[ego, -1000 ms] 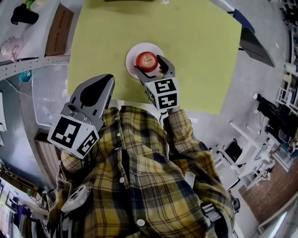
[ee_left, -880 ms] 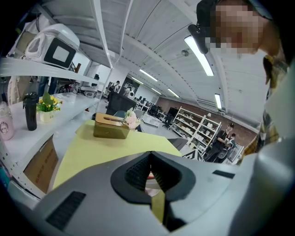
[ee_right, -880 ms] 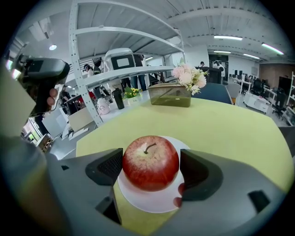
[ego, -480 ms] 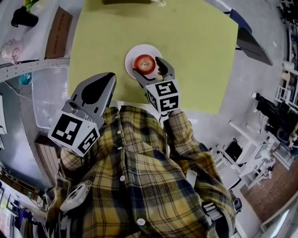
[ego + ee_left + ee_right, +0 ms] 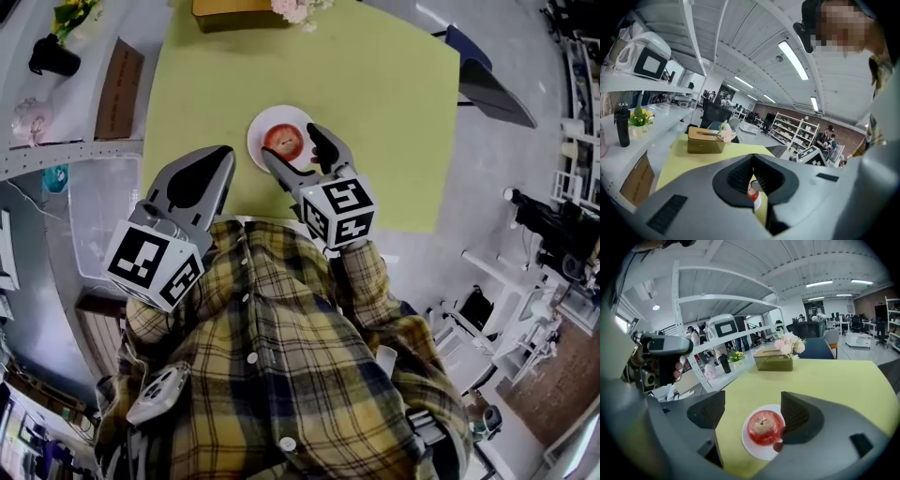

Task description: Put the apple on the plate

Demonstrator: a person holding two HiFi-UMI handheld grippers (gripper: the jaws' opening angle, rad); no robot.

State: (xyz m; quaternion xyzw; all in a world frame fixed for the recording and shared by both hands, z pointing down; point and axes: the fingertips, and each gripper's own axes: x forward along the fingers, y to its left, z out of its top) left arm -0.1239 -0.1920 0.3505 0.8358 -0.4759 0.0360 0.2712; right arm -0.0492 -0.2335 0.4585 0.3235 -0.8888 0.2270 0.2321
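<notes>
Right gripper jaws are held wide apart, and nothing is clamped between them. Just ahead of them and lower down, a red apple is seen resting stem-up on a small white plate, which is set on the yellow-green table. In the right gripper view the apple is framed in the gap between the jaws, nearer the right-hand jaw than the left-hand one; whether that jaw is touched by it cannot be told. Farther ahead of this gripper, at the table's far edge, an olive tissue box is placed, with pale pink flowers on top of it.

The left gripper is held to the left of the right one, over the table's near edge and well apart from the plate. Its jaws are brought together and nothing is gripped by them; through the small opening below the pads a sliver of the apple and plate is glimpsed. Behind both grippers, a yellow plaid shirt is seen in the head view.
</notes>
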